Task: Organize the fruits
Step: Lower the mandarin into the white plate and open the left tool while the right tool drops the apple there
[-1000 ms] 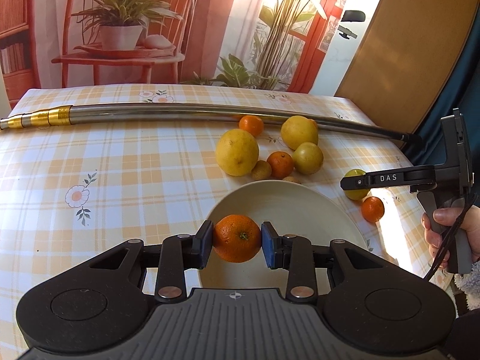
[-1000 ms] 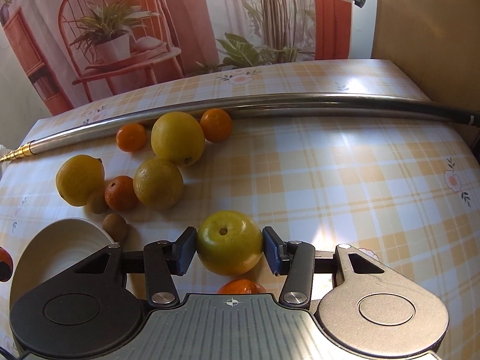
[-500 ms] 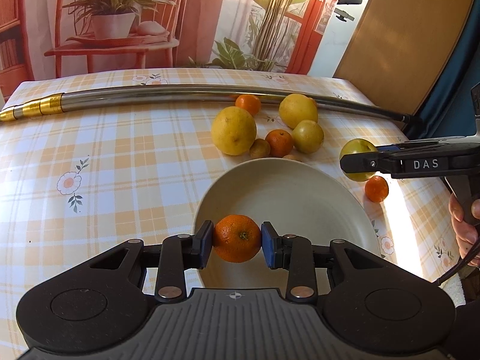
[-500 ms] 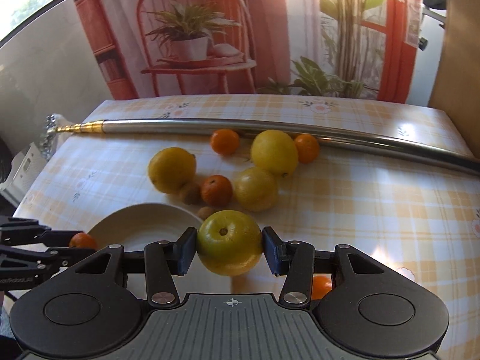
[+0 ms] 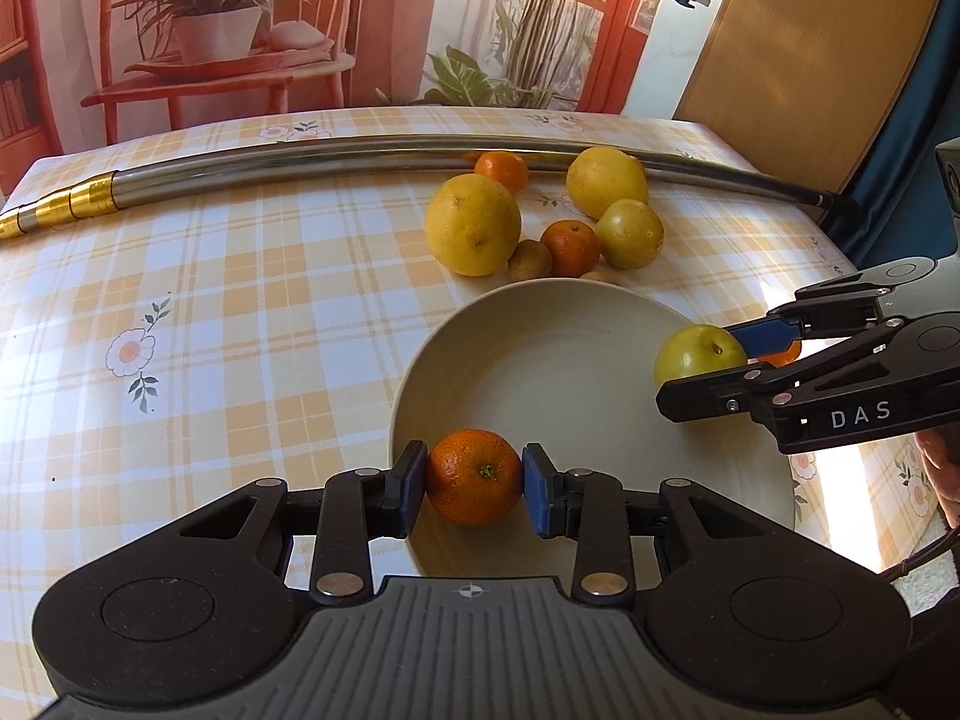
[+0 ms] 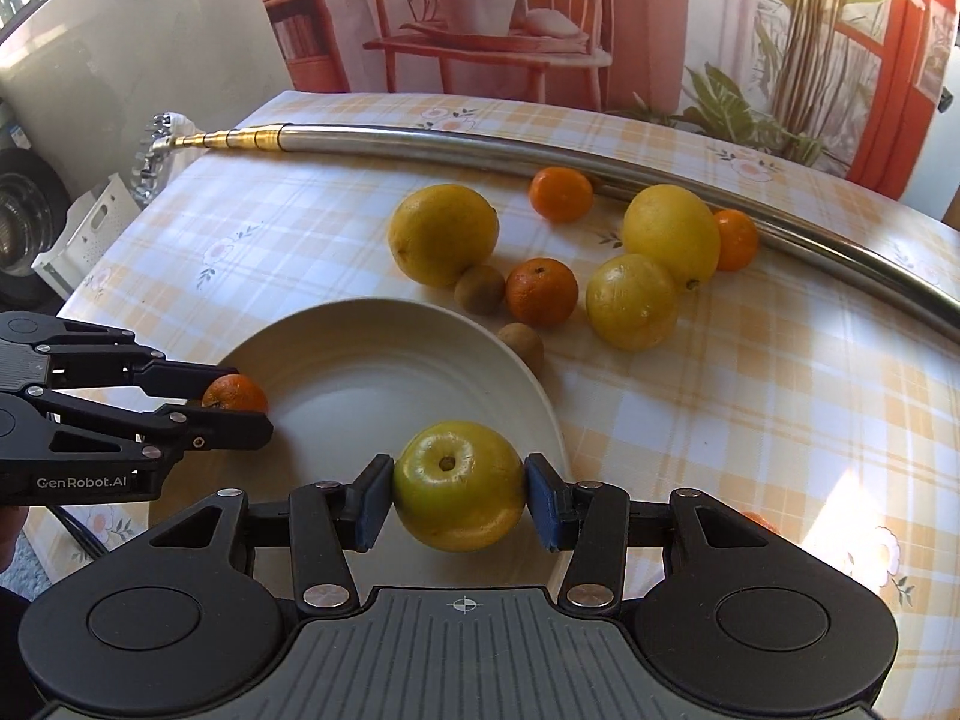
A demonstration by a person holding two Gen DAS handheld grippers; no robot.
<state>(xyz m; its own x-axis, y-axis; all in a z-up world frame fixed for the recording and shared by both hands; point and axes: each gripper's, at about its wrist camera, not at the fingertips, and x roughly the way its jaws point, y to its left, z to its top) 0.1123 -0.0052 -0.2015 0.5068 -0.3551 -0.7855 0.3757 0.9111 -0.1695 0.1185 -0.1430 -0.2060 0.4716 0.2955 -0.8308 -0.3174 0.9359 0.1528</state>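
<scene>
My left gripper (image 5: 474, 483) is shut on a small orange (image 5: 474, 483) over the near rim of the cream plate (image 5: 576, 372). Seen from the right wrist, the same gripper (image 6: 240, 399) holds that orange (image 6: 237, 391) at the plate's left edge (image 6: 360, 324). My right gripper (image 6: 459, 486) is shut on a yellow-green apple (image 6: 459, 483) above the plate's near right rim. In the left wrist view this gripper (image 5: 729, 354) carries the apple (image 5: 696, 354) at the plate's right edge. Nothing lies inside the plate.
Behind the plate lie loose fruits: two large lemons (image 6: 443, 234) (image 6: 671, 235), a smaller yellow fruit (image 6: 631, 301), three small oranges (image 6: 542, 291), two brown kiwis (image 6: 479, 289). A long metal pole (image 6: 540, 150) crosses the table's back. Another orange (image 5: 786, 353) sits behind my right gripper.
Both grippers have moved in over the plate with their fruits still held. The right one swung left from the table to the plate's rim.
</scene>
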